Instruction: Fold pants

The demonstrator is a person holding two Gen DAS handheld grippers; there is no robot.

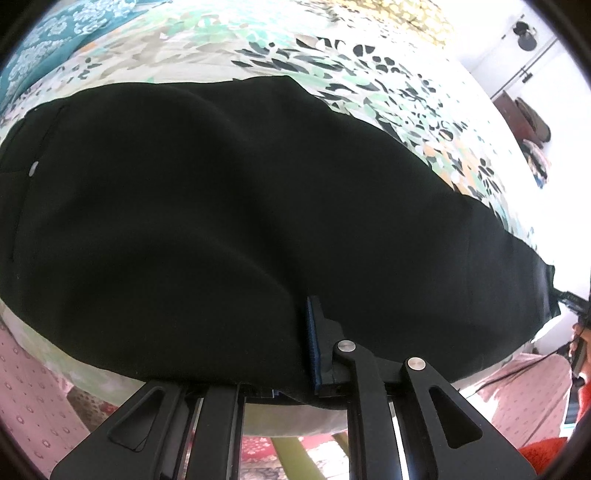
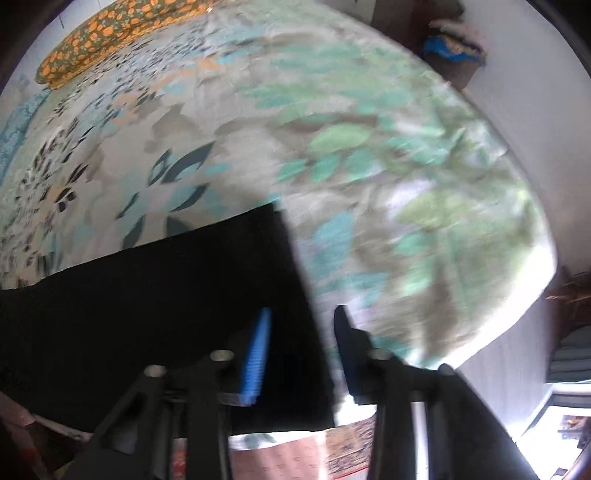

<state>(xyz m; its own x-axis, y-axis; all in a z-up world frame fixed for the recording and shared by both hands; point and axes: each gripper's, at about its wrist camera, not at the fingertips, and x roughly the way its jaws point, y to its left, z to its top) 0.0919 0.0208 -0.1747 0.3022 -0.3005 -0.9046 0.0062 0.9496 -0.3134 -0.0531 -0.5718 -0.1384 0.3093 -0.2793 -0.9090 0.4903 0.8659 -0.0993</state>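
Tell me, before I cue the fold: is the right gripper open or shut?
Open: the right gripper shows a clear gap, straddling the pants edge.

The pants (image 1: 221,206) are showing plain black, with one small silver button (image 1: 34,168). The bedsheet (image 2: 332,155) is carrying a pattern of green, teal, grey and orange leaves. The pillow (image 2: 110,33) is wearing orange flowers on olive green. The gripper pads (image 2: 256,358) are looking blue.
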